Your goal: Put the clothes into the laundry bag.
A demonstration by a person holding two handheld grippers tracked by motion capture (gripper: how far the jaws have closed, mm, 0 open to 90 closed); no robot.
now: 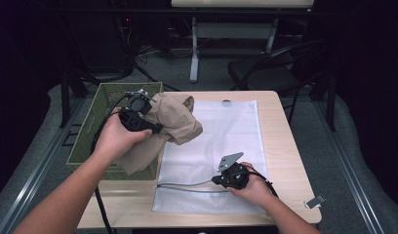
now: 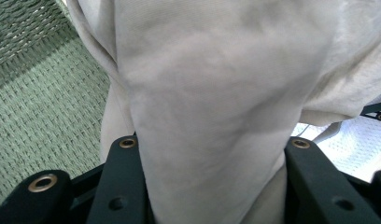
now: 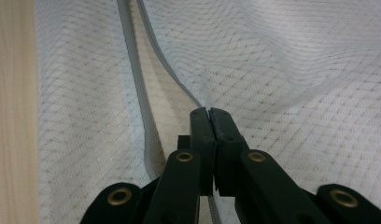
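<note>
Over the green basket [image 1: 89, 127], the left gripper [image 2: 212, 186] is clenching a beige garment [image 1: 173, 122], soft and floppy, bunched between its fingers. Nearer me, the right gripper [image 3: 210, 116] is pinching the mesh laundry bag [image 1: 226, 131] at its zipper edge, light and limp, on the surface [image 1: 280, 146].

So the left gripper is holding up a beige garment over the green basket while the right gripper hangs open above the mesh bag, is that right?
Not quite. The right gripper is shut, pinching the white mesh bag at its zipper edge, as the right gripper view shows. The rest holds: the left gripper grips the beige garment over the green basket.
</note>
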